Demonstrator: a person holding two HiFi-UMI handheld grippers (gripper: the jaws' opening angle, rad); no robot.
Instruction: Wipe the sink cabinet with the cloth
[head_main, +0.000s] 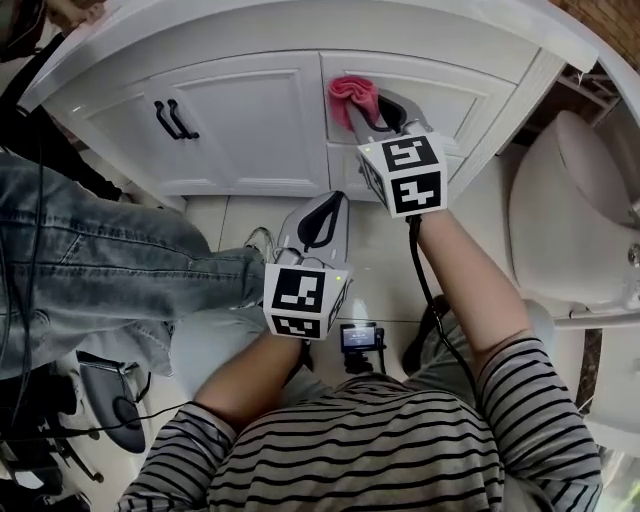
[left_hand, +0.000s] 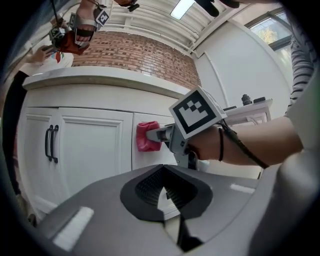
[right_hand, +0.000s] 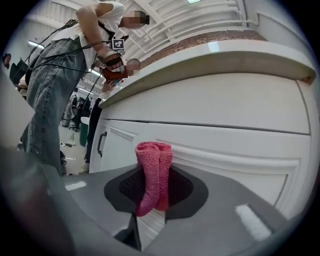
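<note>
The white sink cabinet (head_main: 250, 120) fills the top of the head view. A folded pink cloth (head_main: 352, 95) lies against its right drawer front, just right of the double doors. My right gripper (head_main: 375, 115) is shut on the cloth. In the right gripper view the cloth (right_hand: 154, 172) stands upright, pinched between the jaws of the right gripper (right_hand: 152, 200), in front of the cabinet (right_hand: 225, 145). My left gripper (head_main: 320, 225) hangs lower, over the floor and back from the cabinet, shut on nothing. In the left gripper view I see the left gripper (left_hand: 162, 192), the cloth (left_hand: 146, 136) and the cabinet (left_hand: 90, 145).
A white toilet (head_main: 570, 210) stands close on the right. A person in jeans (head_main: 100, 250) stands at the left beside the cabinet. Black door handles (head_main: 170, 118) sit on the left doors. White tile floor (head_main: 240, 215) lies below the cabinet.
</note>
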